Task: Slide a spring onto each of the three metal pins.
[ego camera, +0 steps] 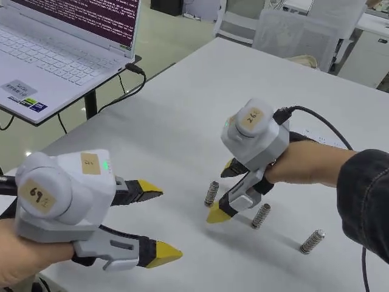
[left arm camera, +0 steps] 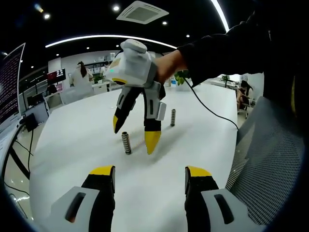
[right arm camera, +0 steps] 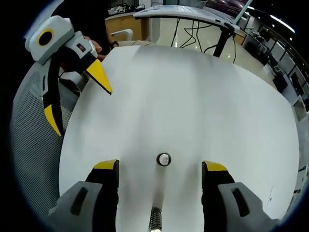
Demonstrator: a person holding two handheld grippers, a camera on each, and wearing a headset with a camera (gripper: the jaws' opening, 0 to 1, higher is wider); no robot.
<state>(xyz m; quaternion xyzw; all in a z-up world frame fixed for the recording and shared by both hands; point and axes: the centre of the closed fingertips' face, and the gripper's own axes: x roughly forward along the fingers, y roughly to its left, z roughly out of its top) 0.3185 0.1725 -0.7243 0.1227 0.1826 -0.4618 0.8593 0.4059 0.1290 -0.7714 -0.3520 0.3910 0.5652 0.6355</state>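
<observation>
Grey coiled springs (ego camera: 261,215), standing

The head view looks down on the white table (ego camera: 182,109), which both gripper views (facing each other) share close up.

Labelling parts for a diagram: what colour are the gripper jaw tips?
Yellow, clearest on the left gripper in the head view.

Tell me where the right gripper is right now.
In the head view, the right gripper hangs tips-down over the middle of the white table, jaws open, right beside the leftmost spring of three.
</observation>
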